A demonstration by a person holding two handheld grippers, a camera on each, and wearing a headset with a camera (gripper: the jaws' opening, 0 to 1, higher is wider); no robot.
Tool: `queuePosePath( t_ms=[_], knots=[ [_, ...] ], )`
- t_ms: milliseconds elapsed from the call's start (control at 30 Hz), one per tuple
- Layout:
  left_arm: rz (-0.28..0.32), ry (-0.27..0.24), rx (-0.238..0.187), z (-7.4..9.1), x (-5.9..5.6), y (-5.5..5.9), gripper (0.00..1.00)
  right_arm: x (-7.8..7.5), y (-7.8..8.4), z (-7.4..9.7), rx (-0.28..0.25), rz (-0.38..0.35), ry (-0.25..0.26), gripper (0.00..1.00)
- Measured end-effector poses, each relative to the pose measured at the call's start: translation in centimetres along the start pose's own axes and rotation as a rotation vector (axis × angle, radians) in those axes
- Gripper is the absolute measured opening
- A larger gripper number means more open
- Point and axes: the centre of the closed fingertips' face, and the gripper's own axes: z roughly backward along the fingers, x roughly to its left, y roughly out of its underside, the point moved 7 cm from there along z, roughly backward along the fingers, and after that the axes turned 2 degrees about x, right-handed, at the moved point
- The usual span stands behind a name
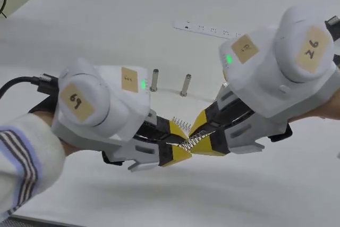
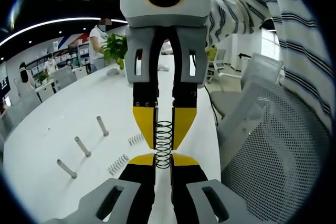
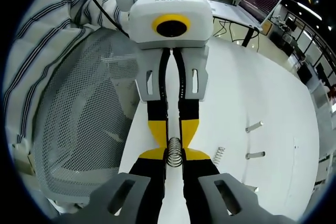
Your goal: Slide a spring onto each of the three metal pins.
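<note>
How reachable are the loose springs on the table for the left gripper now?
Probably not yet: left gripper and right gripper are both shut on one spring; otherwise the way looks free.

At frame centre, the right gripper (image 3: 174, 158) from below and the left gripper (image 3: 174, 131) from above both pinch a spring (image 3: 174, 148).

A thin steel coil spring (image 2: 164, 144) was stretched between the two grippers, pinched at one end by the left gripper (image 2: 163, 162) and at the other by the right gripper (image 3: 174, 157). A second spring (image 2: 135, 139) and a third spring (image 2: 117, 164) lay loose on their sides near three short metal pins (image 2: 82, 146), which stood upright in a row, all bare.
</note>
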Motion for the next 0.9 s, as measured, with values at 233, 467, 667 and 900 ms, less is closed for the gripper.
queuePosePath(
  t_ms=[233, 467, 667, 900],
  knots=[
    [0.021, -0.004, 0.005, 0.0, 0.1, 0.2, 0.02, 0.0, -0.2, -0.2, 0.009, -0.022, -0.001, 0.08],
    [0.044, 0.009, 0.015, 0.1, 0.0, 0.5, 0.02, 0.1, -0.4, -0.5, 0.023, -0.037, -0.023, 0.08],
    [0.092, -0.002, 0.001, 0.5, 0.3, 0.7, 0.05, -0.3, -0.9, -0.6, 0.036, -0.023, -0.026, 0.08],
    [0.110, -0.014, -0.008, 0.9, 0.3, 0.9, 0.08, -0.7, -1.3, -0.7, 0.044, -0.003, -0.028, 0.08]
  ],
)
